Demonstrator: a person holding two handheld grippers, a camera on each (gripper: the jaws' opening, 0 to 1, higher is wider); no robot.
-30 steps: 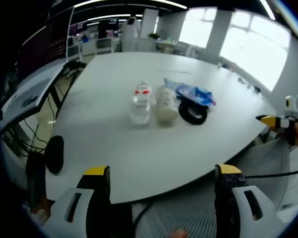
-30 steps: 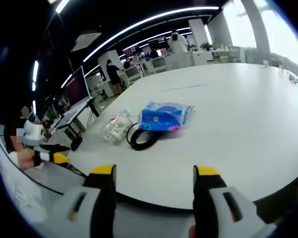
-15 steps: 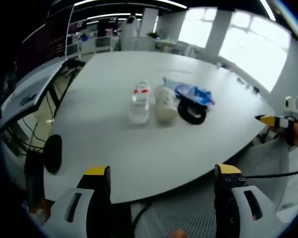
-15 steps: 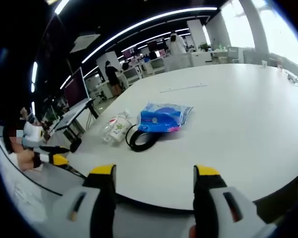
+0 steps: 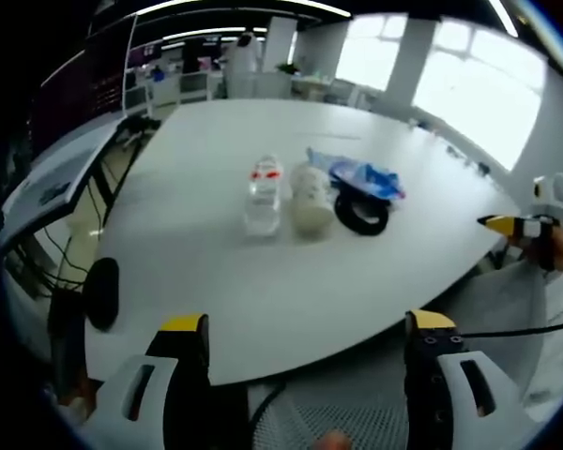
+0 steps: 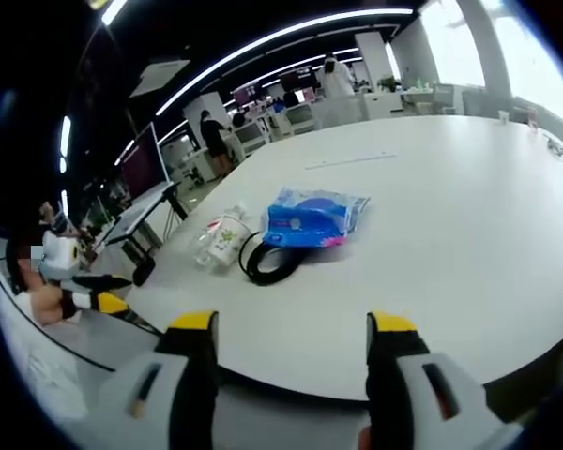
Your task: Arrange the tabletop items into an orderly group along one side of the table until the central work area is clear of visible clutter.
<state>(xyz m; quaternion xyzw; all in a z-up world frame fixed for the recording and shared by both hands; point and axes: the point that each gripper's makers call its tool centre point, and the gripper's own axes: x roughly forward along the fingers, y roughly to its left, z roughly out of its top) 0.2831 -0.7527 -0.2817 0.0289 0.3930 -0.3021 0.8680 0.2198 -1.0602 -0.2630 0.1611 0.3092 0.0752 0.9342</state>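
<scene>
Left gripper view: left gripper sits at 6 o'clock, off the near edge of the white table; jaws spread wide, yellow-tipped, nothing between them. Four items lie in a row near the table's middle, side by side. From 9 toward 3 o'clock: clear plastic bottle lying on its side with a red label, text too small to read; white cup on its side, just beside the bottle; black coiled cable just beside the cup; blue packet behind the coil, touching or overlapping it, cannot tell which. Right gripper enters at 3 o'clock, held off the table edge, its jaw gap unclear from here.

Right gripper view: right gripper at 6 o'clock, also off the table edge, jaws wide apart and empty. Same row seen from the other end: blue packet with a pink strip along one edge, printing unreadable; black coiled cable at its 7 o'clock; white cup with green marking, unreadable; clear plastic bottle beyond it. Left gripper shows at 9 o'clock in a person's hand.
</scene>
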